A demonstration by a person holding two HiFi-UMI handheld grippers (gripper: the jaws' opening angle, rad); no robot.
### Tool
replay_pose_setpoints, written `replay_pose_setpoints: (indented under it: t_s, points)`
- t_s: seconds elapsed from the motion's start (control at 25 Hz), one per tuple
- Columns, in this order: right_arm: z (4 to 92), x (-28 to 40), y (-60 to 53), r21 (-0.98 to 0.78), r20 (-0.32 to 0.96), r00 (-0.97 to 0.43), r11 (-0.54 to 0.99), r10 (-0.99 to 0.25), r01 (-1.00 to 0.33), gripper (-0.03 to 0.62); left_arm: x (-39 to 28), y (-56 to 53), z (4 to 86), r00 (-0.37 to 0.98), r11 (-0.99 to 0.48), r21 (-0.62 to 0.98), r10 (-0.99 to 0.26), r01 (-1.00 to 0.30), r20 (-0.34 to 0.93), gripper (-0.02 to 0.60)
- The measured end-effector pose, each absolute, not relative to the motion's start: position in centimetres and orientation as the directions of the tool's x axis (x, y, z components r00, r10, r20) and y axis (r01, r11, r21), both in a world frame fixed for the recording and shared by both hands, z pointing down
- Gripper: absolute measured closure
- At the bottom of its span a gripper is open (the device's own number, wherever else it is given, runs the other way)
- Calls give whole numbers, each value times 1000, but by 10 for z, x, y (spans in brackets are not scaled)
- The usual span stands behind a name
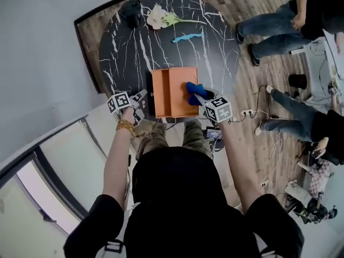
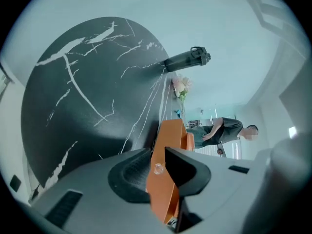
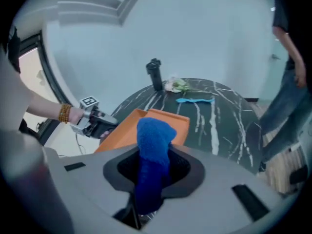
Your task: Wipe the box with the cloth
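Observation:
An orange box [image 1: 177, 93] lies open near the front edge of the round black marble table [image 1: 129, 52]. My left gripper [image 1: 143, 95] is at the box's left side. In the left gripper view the thin orange wall [image 2: 168, 145] stands between the jaws of the left gripper [image 2: 158, 168], and both pads lie against it. My right gripper [image 1: 198, 95] hangs over the box's right part, shut on a blue cloth [image 1: 193, 89]. In the right gripper view the cloth [image 3: 153, 145] sticks up out of the right gripper [image 3: 151, 172], with the box [image 3: 146, 126] just beyond it.
At the table's far side are a black bottle [image 1: 132, 11], a pale flower [image 1: 161, 18] and a light-blue strip [image 1: 187, 37]. People [image 1: 279, 26] stand on the wooden floor to the right, near cables and a power strip [image 1: 248, 112].

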State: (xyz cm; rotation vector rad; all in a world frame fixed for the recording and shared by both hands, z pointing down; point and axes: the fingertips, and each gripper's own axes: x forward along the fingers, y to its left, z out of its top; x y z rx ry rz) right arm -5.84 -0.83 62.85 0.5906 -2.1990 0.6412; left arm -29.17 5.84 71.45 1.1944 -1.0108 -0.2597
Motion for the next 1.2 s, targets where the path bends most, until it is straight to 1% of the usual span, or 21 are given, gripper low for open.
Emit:
replay_pose_setpoints:
  t_s: [0.08,0.16,0.28,0.44,0.52,0.76,0.92,0.96,1.0,1.04,1.12,1.2]
  points:
    - [637,-30,-26,-265,771,-579,693,-264,-670,514,-291,59,711,585,368,859,-630,-355,511,497]
    - [647,-20,-30,-305,767,-579,639,-275,-707,514,-286,55,713,601,345,856,-610,-385,517,497]
    - [659,-32,-25,-348,758,-600,620,-255,-703,514,-273,52,722,614,355,846,-582,-398,533,507]
    - [664,-42,-19,-386,744,-620,596,-250,-704,513,-262,48,729,567,390,833,-611,-391,552,575]
    - [664,-43,-19,-409,735,-633,585,-245,-701,513,-253,42,731,568,386,837,-615,-388,547,578]
    - [664,-49,-16,-420,736,-642,597,-217,-684,513,-198,23,729,635,357,851,-566,-385,525,578]
    - [663,-49,-17,-408,742,-640,625,-198,-666,513,-187,16,722,643,335,864,-577,-376,504,575]
    - [658,-51,-19,-380,744,-639,664,-193,-643,513,-187,18,715,651,317,871,-580,-374,490,548]
    - [651,-56,-23,-336,744,-640,723,-189,-604,513,-187,23,706,661,287,875,-574,-391,484,480]
    - [641,-63,-29,-274,745,-642,795,-181,-542,513,-186,28,696,670,241,869,-558,-433,489,449]
    - [621,-86,-45,-116,762,-631,928,-145,-353,513,-178,38,683,676,121,822,-509,-556,532,393]
    - [608,-118,-61,6,803,-590,990,-89,-141,513,-167,39,681,667,43,774,-478,-632,571,373]
